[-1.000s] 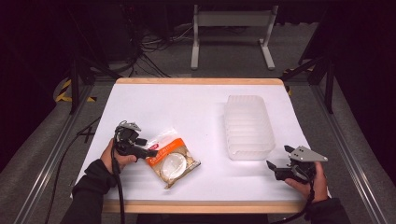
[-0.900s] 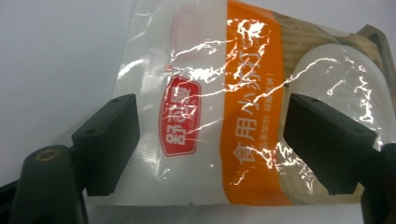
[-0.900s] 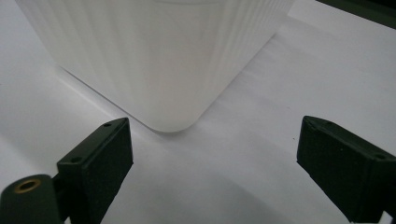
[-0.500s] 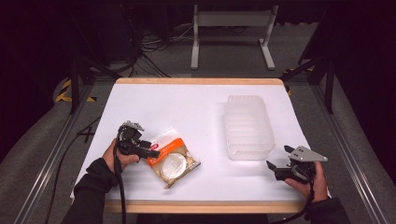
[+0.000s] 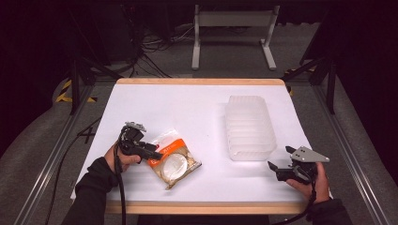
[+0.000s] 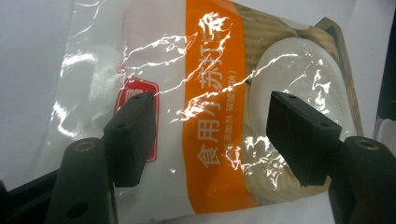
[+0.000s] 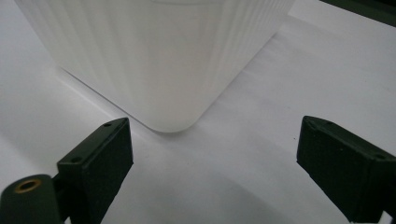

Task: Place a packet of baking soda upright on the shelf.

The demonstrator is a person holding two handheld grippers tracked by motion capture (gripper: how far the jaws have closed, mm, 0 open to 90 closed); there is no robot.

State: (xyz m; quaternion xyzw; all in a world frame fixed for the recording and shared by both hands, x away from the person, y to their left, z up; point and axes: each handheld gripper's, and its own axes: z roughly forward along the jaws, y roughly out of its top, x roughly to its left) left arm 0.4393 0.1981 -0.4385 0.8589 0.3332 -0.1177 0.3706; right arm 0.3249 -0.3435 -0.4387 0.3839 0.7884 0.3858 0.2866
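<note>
Orange-banded packet (image 6: 205,116) sits between the left gripper's (image 6: 210,135) spread jaws — right gripper (image 7: 212,158) gapes, empty

The left gripper (image 5: 155,154) sits near left, jaws spread wide; the right gripper (image 5: 278,165) rests near right, jaws likewise apart.

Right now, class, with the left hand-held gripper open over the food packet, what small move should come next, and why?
Probably lower the left hand-held gripper a little and close it on the packet. Its jaws stand open astride the orange band, with the packet lying flat on the table, not yet pinched.
</note>
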